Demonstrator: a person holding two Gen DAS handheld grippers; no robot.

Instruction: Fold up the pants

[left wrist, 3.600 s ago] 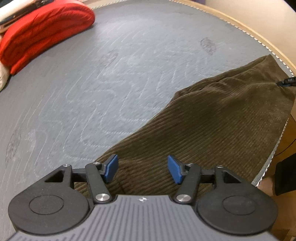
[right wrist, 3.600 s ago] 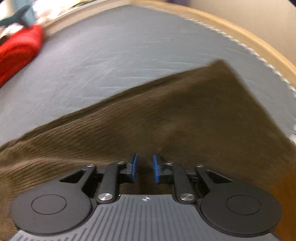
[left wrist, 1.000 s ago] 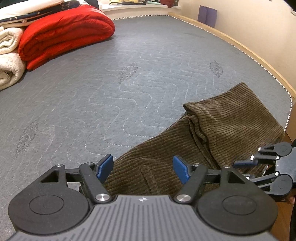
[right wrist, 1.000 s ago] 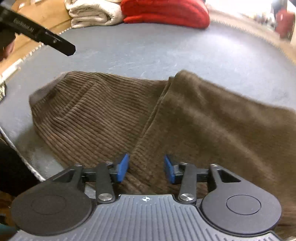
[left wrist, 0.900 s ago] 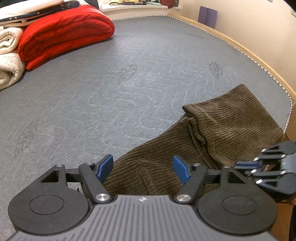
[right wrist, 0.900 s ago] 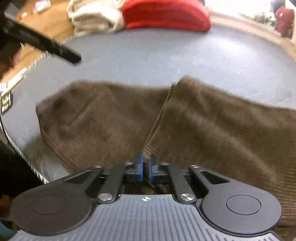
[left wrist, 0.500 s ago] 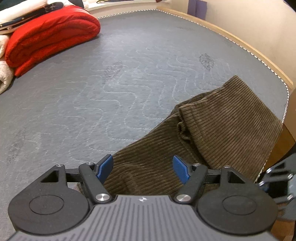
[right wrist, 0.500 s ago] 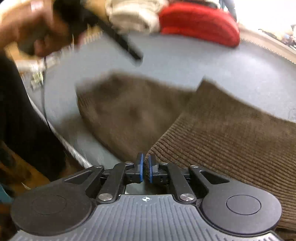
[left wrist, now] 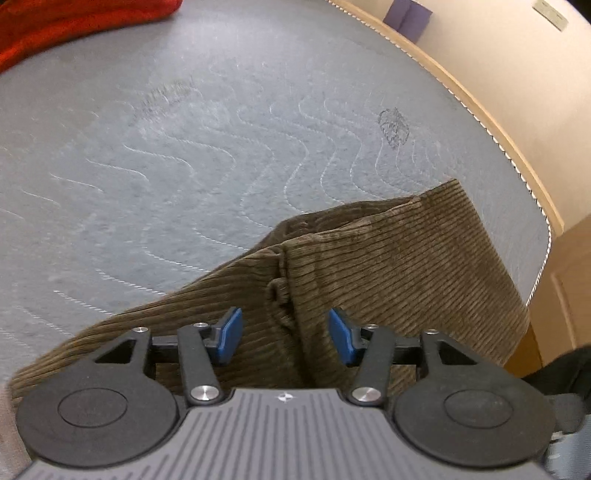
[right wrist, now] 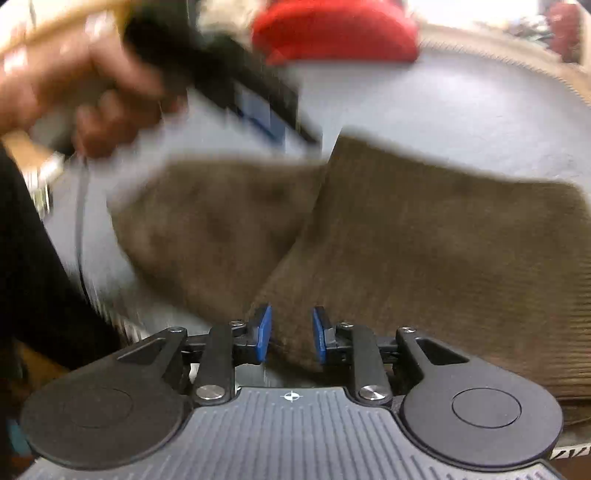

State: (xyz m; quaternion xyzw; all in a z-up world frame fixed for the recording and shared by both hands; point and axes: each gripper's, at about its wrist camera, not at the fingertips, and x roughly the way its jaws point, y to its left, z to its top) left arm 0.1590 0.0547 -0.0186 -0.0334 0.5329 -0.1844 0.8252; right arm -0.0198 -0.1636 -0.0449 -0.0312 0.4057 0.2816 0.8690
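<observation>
— What's nearest to you?

— My left gripper (left wrist: pixel 285 334), jaws spread wide with nothing between the pads, hanging over the brown corduroy pants (left wrist: pixel 388 266). My right gripper (right wrist: pixel 291 334) has its jaws parted too, with a corner of the pants (right wrist: pixel 424 258) in the gap; I see no pad pressing on the cloth.

— And where do the pants lie?

— Flat on the grey quilted mattress (left wrist: pixel 184 147), near its edge, one part folded over another with a seam running between.

— Beyond that?

— In the right view, blurred, my left hand (right wrist: pixel 85 92) holds the other tool above the cloth. Farthest off is a folded red blanket (right wrist: pixel 332 33) at the mattress's end.
</observation>
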